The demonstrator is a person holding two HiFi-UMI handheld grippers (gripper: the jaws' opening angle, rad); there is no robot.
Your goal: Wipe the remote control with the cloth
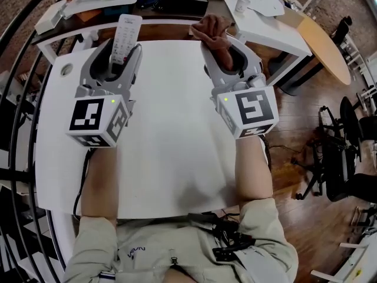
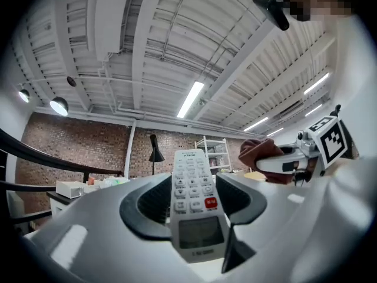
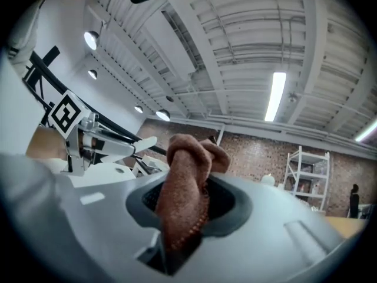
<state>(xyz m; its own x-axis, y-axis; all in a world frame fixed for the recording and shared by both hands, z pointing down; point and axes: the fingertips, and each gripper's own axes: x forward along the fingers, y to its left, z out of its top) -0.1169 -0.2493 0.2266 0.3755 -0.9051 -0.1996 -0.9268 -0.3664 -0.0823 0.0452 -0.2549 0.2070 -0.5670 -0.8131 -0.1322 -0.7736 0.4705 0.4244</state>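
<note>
Remote control and cloth are being held in two handheld grippers over a white table, well apart.
Head view: the remote's lower end is being clamped by the left gripper, while the brown cloth is being pinched as a bunched wad by the right gripper; no contact is being made yet. Left gripper view: the remote is being gripped low, by the display end, with the long keypad end left unsupported, so it is likely to be levered or slid out of the jaws once wiping pressure is being applied. Right gripper view: the cloth is being squeezed as a twisted roll between nearly closed jaws, so little wiping face is being offered, and it could be dragged loose.
</note>
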